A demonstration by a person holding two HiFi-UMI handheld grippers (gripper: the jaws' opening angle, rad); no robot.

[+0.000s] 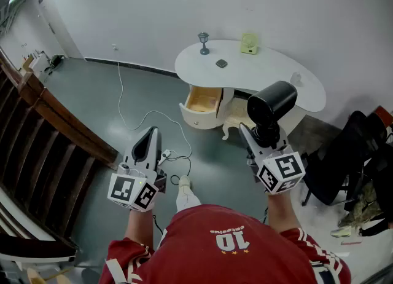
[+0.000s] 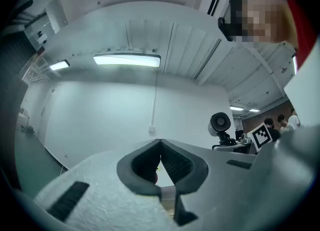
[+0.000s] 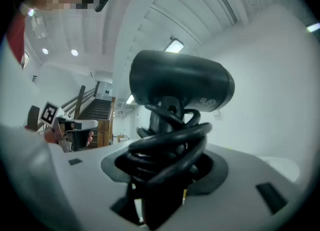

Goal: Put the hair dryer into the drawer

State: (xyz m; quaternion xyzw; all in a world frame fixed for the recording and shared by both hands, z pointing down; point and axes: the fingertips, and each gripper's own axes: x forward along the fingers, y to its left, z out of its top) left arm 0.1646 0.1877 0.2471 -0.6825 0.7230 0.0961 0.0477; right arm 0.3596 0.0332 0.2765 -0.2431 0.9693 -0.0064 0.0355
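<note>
A black hair dryer (image 1: pixel 272 103) stands upright in my right gripper (image 1: pixel 265 134), whose jaws are shut on its handle with the black cord coiled round it. In the right gripper view the hair dryer (image 3: pixel 182 87) fills the middle above the right gripper (image 3: pixel 165 160). The wooden drawer (image 1: pixel 204 100) stands pulled open under the white table (image 1: pixel 270 77), beyond and left of the dryer. My left gripper (image 1: pixel 149 134) hangs over the floor at the left, shut with nothing in it. In the left gripper view the left gripper (image 2: pixel 160 142) shows its tips meeting, with the hair dryer (image 2: pixel 220 124) to the right.
On the table are a goblet (image 1: pixel 203 42), a small dark object (image 1: pixel 221 63) and a yellow-green item (image 1: pixel 249 44). A white cable (image 1: pixel 153 117) trails over the grey floor. A wooden stair railing (image 1: pixel 49 123) runs along the left; a black chair (image 1: pixel 356 153) stands at the right.
</note>
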